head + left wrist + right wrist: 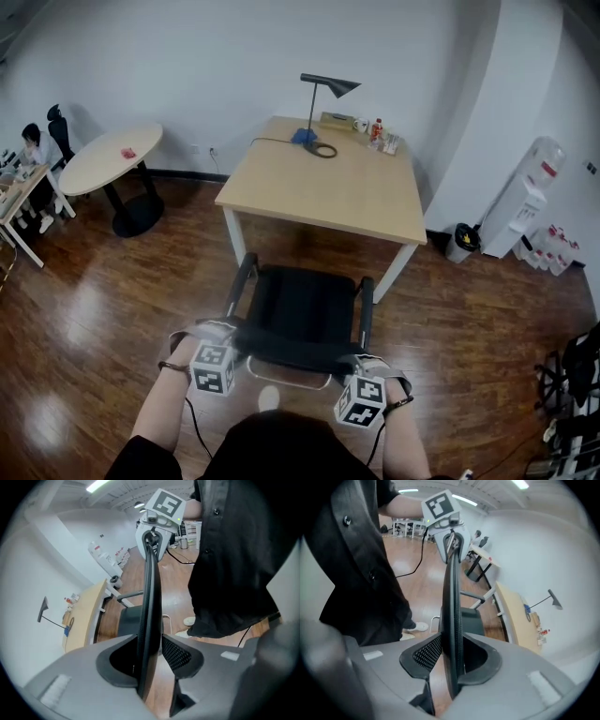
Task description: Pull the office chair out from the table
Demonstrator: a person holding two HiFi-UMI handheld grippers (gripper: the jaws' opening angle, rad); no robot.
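Note:
The black office chair (300,314) stands on the wood floor just in front of the light wooden table (281,202), seat toward the table. Its thin mesh backrest (149,620) runs edge-on between both sets of jaws. My left gripper (217,333) sits at the backrest's top left corner; in the left gripper view (152,656) a gap shows between one pad and the mesh, so it is open. My right gripper (367,364) sits at the top right corner, jaws (450,653) loosely round the backrest (452,616), also open.
On the table stand a black desk lamp (323,94) and small bottles (380,136). A round table (108,159) is at the left, with a seated person (33,150) beyond it. A water dispenser (525,202) and a bin (461,242) stand at the right wall.

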